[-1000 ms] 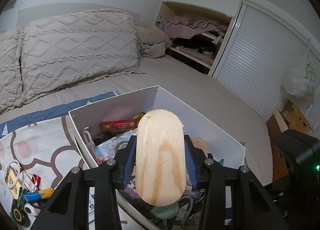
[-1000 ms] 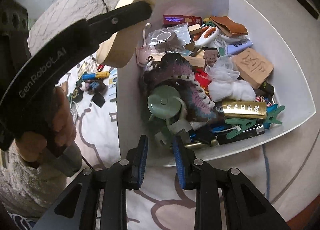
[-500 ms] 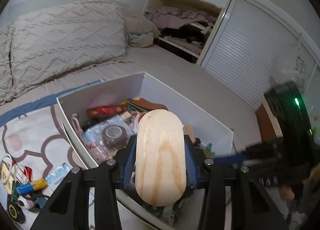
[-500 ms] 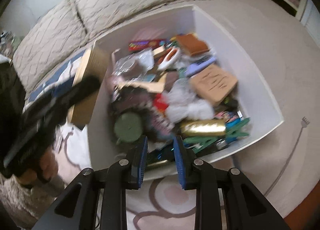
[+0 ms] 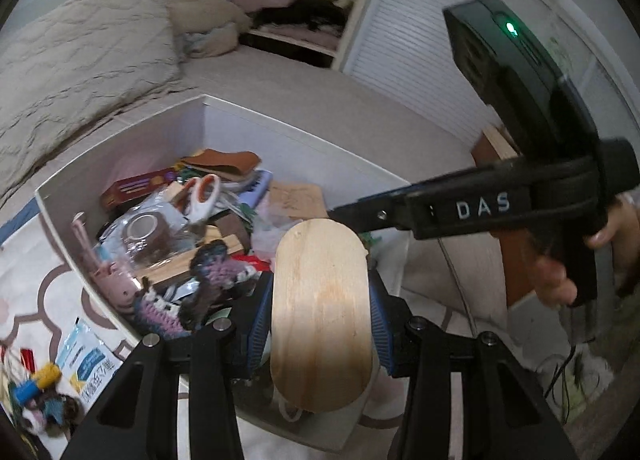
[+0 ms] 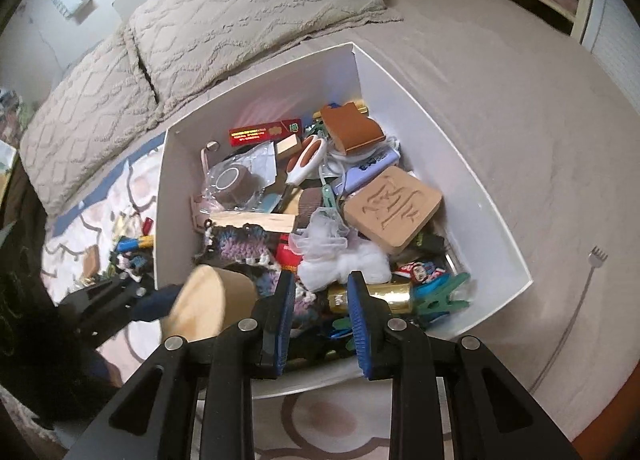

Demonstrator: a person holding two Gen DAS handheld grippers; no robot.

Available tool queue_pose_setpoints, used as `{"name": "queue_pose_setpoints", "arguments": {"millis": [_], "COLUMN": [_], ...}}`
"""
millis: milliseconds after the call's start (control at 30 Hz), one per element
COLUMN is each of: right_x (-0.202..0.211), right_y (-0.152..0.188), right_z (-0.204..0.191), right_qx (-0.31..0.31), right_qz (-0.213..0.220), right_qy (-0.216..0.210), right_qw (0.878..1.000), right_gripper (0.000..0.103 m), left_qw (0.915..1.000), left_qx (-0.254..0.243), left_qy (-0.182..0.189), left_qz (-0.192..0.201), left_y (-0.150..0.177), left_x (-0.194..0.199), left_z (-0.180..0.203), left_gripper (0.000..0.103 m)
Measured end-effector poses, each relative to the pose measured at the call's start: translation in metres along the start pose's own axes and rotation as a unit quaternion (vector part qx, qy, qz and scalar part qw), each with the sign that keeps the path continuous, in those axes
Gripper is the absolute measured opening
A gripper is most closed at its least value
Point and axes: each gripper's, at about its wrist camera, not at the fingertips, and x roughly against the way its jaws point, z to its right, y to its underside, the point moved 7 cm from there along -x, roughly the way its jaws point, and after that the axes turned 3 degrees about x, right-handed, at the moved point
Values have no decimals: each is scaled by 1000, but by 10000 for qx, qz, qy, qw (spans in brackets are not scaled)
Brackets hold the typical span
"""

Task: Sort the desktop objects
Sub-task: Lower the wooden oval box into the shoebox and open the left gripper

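An oval wooden board (image 5: 320, 312) stands upright between the blue pads of my left gripper (image 5: 320, 300), which is shut on its sides. It hangs over the near corner of the white box (image 5: 120, 164), and the right wrist view shows the board (image 6: 204, 310) at that corner. The box (image 6: 440, 108) is full of small items: scissors (image 6: 306, 160), a bagged tape roll (image 6: 234, 182), a crochet piece (image 6: 240, 244), a carved wooden block (image 6: 394, 208). My right gripper (image 6: 320, 300) hovers over the box's near rim, shut, with nothing between its pads.
Loose small items (image 5: 40, 388) lie on the patterned mat (image 6: 132, 188) left of the box. Pillows (image 6: 248, 12) lie behind it on the bed. A thin metal fork-like tool (image 6: 596, 256) rests on the sheet to the right. A hand holds the right gripper's handle (image 5: 560, 220).
My left gripper has swung the board toward the box's near corner and tilted down. The right gripper has come in over the box's near rim. Neither grip has changed.
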Motion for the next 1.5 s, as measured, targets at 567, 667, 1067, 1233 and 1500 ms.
{"name": "queue_pose_setpoints", "arguments": {"millis": [567,667,1067,1233,1500], "right_x": [-1,-3,-5,-5,1], "right_y": [0,0,0,0,0], "right_z": [10,10,12,12,5], "right_qx": [-243,-282,-405,-459,-441], "right_qz": [83,67,86,72,143], "right_qy": [76,58,61,63,42], "right_qw": [9996,9996,9991,9989,9989], "right_gripper": [27,27,27,27,26], "left_qw": [9943,9931,9943,9954,9963], "left_qx": [-441,-531,-385,-301,-205], "left_qy": [-73,-57,-217,-234,-252], "left_qz": [-968,-1047,-975,-875,-791], "left_y": [12,14,11,6,4], "left_x": [-27,-27,-25,-21,-11], "left_z": [-1,1,-6,-7,-6], "left_gripper": [44,44,44,60,60]}}
